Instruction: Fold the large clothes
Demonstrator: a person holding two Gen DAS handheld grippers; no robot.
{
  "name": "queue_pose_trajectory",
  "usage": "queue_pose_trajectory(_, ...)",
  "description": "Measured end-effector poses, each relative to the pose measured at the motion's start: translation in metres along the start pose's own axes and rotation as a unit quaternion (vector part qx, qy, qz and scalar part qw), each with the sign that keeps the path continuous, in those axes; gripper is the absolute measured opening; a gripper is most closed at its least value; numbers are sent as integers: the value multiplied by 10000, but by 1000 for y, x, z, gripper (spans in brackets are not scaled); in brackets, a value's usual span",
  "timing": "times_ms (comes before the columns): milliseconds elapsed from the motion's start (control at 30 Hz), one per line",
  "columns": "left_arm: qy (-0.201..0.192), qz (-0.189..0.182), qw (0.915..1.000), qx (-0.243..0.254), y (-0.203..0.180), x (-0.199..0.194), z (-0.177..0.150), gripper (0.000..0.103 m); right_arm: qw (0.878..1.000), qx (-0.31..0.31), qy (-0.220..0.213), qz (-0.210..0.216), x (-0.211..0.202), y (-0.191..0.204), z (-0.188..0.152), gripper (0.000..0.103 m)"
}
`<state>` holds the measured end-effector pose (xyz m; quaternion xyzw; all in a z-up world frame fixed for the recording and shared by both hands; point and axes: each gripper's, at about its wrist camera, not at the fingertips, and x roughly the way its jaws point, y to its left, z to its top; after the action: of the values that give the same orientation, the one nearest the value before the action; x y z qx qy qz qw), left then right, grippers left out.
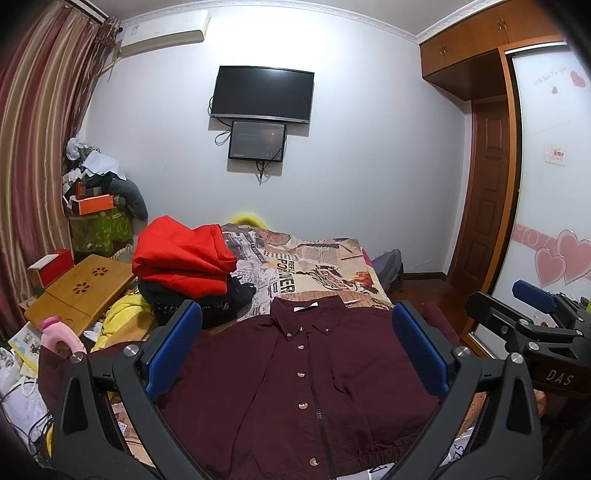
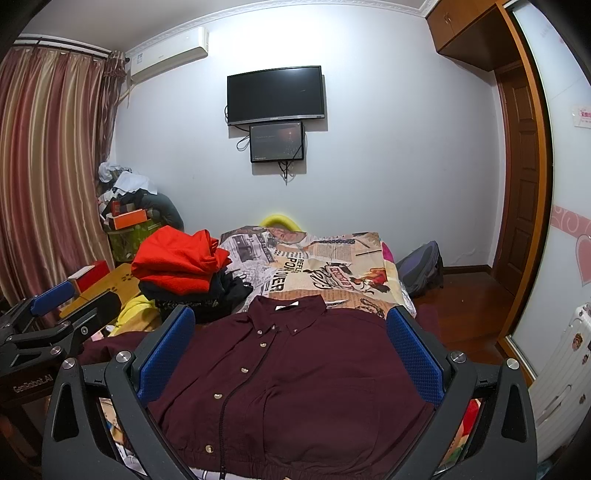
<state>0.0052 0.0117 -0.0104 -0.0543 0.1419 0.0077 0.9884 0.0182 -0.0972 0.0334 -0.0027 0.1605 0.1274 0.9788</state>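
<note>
Pale walls close off a bedroom, and from the left wrist view a black wall-mounted television (image 1: 263, 94) hangs above a smaller dark screen (image 1: 257, 140), with a white air conditioner (image 1: 164, 32) high beside the striped red and gold curtain (image 1: 35, 147). On the bed with a newspaper-print cover (image 1: 314, 266) lies the dark maroon button-front shirt (image 1: 295, 387), spread flat, collar toward the wall, buttons fastened. The left claw (image 1: 295, 354) hangs above it with its blue-padded fingers (image 1: 173, 347) wide apart, gripping nothing. Only this view shows the carved bamboo lap counter (image 1: 79, 291) in full, a pink object (image 1: 55, 332) near it, and the right claw (image 1: 535, 317) from the side at the right edge; its fingers look parted. A folded red garment (image 1: 183, 258) tops a dark clothes pile (image 1: 207, 295) just beyond the shirt's left shoulder.

From the right wrist view, the same maroon shirt (image 2: 295, 384) fills the space between the spread blue pads of the right claw (image 2: 291, 354), which also holds nothing. The left claw (image 2: 51, 317) appears side-on at the left edge. This view alone shows a grey backpack (image 2: 423, 269) on the wooden floor (image 2: 469, 310) beside the bed and a white suitcase with stickers (image 2: 565, 354) against the sliding wardrobe door. A green patterned bin (image 2: 129, 236) in the corner is heaped with boxes and clothes, an orange box (image 2: 129, 218) among them.
</note>
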Motion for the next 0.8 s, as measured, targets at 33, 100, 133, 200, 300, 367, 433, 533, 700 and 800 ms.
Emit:
queue_pose_trajectory(33, 0, -3, 10000, -2, 0, 0, 0, 103, 10000, -6, 4, 4, -1, -2, 1, 103)
queue_pose_trajectory(100, -1, -3, 10000, -10, 1, 1, -1, 103, 10000, 1, 4, 5, 2, 2, -2, 103)
queue_pose_trajectory(133, -1, -3, 10000, -14, 1, 1, -2, 103, 10000, -4, 4, 8, 2, 2, -1, 103)
queue_pose_trajectory(200, 12, -1, 10000, -12, 1, 1, -2, 103, 10000, -4, 4, 3, 2, 2, -1, 103)
queue_pose_trajectory(300, 36, 3, 10000, -18, 1, 3, -3, 103, 10000, -7, 2, 8, 1, 1, 0, 103)
queue_pose_trajectory(367, 49, 7, 10000, -28, 0, 5, -3, 103, 10000, -11, 3, 4, 2, 2, -1, 103)
queue_pose_trajectory(433, 56, 9, 10000, -35, 0, 6, -4, 103, 10000, -12, 9, 7, 1, -1, 0, 103)
queue_pose_trajectory(533, 60, 18, 10000, -34, 1, 6, -3, 103, 10000, -9, 8, 9, 1, -1, 0, 103)
queue_pose_trajectory(700, 67, 21, 10000, -41, 2, 6, -4, 103, 10000, -13, 11, 8, 2, 2, -1, 103)
queue_pose_trajectory(800, 73, 16, 10000, -44, 2, 5, -4, 103, 10000, -22, 18, 12, 1, 2, -2, 103)
